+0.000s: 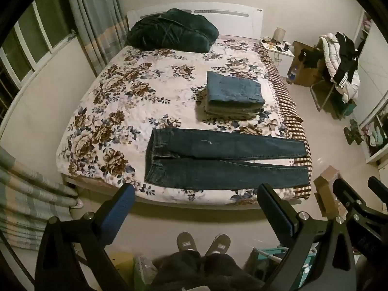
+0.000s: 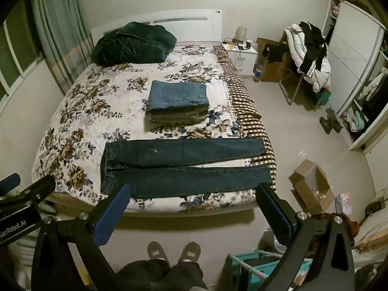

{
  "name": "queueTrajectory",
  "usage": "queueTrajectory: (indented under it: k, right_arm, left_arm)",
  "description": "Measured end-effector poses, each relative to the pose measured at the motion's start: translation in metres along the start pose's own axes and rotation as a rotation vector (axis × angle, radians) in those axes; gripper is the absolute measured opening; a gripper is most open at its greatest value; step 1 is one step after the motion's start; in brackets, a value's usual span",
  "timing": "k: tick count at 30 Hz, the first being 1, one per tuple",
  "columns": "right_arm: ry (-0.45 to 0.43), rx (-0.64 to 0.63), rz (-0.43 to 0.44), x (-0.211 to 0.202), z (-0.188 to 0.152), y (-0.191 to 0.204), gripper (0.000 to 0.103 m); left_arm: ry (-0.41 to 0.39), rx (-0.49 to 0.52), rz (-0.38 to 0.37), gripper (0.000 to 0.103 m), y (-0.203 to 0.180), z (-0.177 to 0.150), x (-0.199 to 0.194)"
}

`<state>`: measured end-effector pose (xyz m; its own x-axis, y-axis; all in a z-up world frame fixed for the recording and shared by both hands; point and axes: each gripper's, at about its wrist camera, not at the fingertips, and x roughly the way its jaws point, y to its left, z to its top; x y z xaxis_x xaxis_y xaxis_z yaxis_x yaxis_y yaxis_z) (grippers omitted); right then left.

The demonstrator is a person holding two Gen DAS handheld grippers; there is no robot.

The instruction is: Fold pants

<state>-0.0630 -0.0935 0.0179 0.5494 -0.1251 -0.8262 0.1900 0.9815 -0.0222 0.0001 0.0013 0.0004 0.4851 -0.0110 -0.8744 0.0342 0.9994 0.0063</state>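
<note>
Blue-padded, the left hand-held gripper (image 1: 195, 198) and the right hand-held gripper (image 2: 191, 198) both hang spread wide and empty, tilted steeply down above the floor short of the bed (image 1: 97, 111). Dark jeans (image 1: 223, 162) lie flat along the bed's near edge, long axis left to right, waistband left, leg ends right. Folded pants (image 1: 234, 94) are stacked farther back.

A bed (image 1: 116, 101) covered in a flower-patterned spread is carrying everything, with a checked sheet (image 1: 291, 111) showing along its right edge. Dark jeans (image 1: 225, 160) are lying flat across the near end, waistband to the left and legs stretching right to the edge. A stack of folded pants (image 1: 234, 94) is sitting mid-bed, and what is possibly a dark green blanket (image 1: 169, 32) is lying bundled against the headboard.
</note>
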Motion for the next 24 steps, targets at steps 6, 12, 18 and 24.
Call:
queueTrajectory:
  k: [6, 12, 18, 24]
  right_arm:
    - [-0.001, -0.004, -0.002, -0.0015, 0.0009, -0.0005, 0.103]
    - [-0.003, -0.006, -0.009, -0.0026, 0.0012, -0.0001, 0.103]
    - [-0.009, -0.006, -0.01, -0.0054, 0.0045, 0.0007, 0.103]
    - [-0.01, -0.008, -0.012, -0.0061, 0.0048, 0.0007, 0.103]
  left_arm:
    - [-0.009, 0.004, 0.005, 0.103, 0.0049, -0.0017, -0.004]
    - [-0.009, 0.003, 0.001, 0.103, 0.0051, 0.0008, -0.0044]
    - [-0.012, 0.0, -0.004, 0.103, 0.0054, 0.0002, -0.0065]
    - [-0.013, -0.003, -0.006, 0.103, 0.0033, -0.0003, -0.0056]
